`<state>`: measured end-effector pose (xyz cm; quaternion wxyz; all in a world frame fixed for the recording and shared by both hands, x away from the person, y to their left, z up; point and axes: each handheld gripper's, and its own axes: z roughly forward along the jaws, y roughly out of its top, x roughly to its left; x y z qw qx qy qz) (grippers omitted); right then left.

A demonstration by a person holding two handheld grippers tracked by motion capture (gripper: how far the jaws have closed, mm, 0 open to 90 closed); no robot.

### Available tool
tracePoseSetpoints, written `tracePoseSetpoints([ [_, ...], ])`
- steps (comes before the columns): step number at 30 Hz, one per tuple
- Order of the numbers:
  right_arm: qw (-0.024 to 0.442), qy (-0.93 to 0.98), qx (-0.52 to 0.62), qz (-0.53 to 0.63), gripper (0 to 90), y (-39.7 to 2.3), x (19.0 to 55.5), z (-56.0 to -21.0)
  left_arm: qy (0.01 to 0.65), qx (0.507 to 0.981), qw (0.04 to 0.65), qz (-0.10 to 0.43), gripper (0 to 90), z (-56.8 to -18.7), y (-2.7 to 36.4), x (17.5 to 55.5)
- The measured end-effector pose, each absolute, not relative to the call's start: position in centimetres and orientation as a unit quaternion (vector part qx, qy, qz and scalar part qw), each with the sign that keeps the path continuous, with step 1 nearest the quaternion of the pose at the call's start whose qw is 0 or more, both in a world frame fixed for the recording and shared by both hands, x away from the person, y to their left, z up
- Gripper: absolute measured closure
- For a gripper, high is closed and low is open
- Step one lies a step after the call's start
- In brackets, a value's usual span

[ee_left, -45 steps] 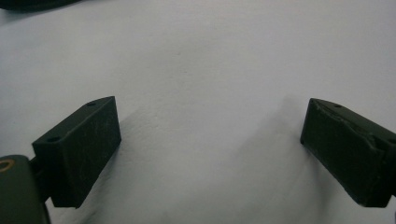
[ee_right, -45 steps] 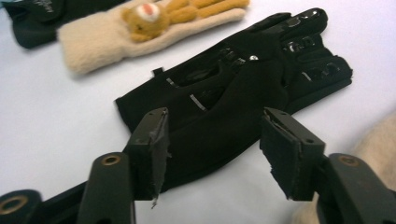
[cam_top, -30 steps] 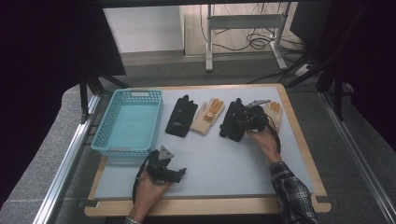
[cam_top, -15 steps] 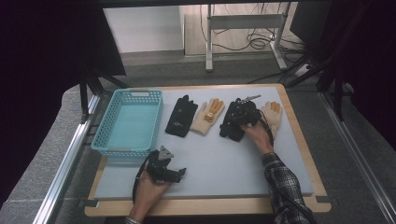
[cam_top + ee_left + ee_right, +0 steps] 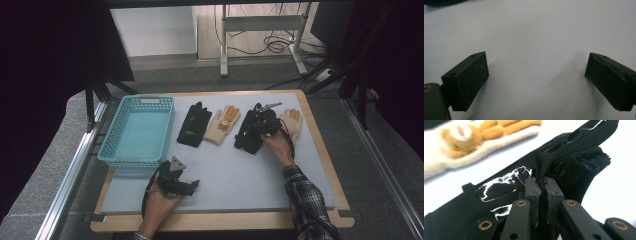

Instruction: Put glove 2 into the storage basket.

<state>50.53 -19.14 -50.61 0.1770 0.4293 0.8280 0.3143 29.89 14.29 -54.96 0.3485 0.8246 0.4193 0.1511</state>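
Observation:
Two pairs of gloves lie in a row at the back of the white mat. My right gripper rests on the right-hand black glove. In the right gripper view its jaws have just been closing, and the right gripper now pinches a raised fold of that black glove. A cream and orange glove lies just beyond it. My left gripper rests near the mat's front edge. In its own view the left gripper stands wide open over bare mat.
A light blue basket stands at the mat's left. A second black glove and a cream and orange glove lie side by side right of it. Another cream glove lies at the far right. A wooden board frames the mat.
The right hand has shifted slightly left over the black glove, and its forearm now comes in more steeply. The left hand and gripper have stayed put.

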Motion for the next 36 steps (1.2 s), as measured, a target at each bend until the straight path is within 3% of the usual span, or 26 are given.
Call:
tracePoseSetpoints([
  [13, 0.143, 0.826, 0.393, 0.378, 81.5, -19.2, 45.7, -46.6, 0.418, 0.826, 0.347, 0.151, 5.3, -54.9, 14.3, 29.9],
  [20, 0.110, 0.838, 0.351, 0.403, 81.3, -18.2, 40.4, -44.9, 0.418, 0.826, 0.347, 0.152, 5.3, -54.9, 14.3, 29.9],
  [25, 0.083, 0.840, 0.338, 0.417, 81.2, -17.6, 37.3, -45.2, 0.421, 0.823, 0.351, 0.153, 5.3, -55.0, 14.2, 29.9],
  [31, 0.062, 0.849, 0.326, 0.410, 80.3, -16.4, 34.9, -48.0, 0.419, 0.824, 0.348, 0.152, 5.3, -55.0, 14.3, 29.9],
  [33, 0.061, 0.853, 0.324, 0.404, 78.7, -16.1, 34.8, -48.8, 0.419, 0.824, 0.348, 0.152, 5.3, -55.0, 14.3, 29.9],
  [34, 0.066, 0.862, 0.314, 0.392, 63.6, -15.8, 34.8, -49.9, 0.420, 0.824, 0.348, 0.152, 5.3, -55.0, 14.3, 29.9],
  [36, 0.083, 0.863, 0.308, 0.393, 55.9, -15.8, 35.0, -50.0, 0.419, 0.825, 0.347, 0.152, 5.3, -54.9, 14.3, 29.9],
])
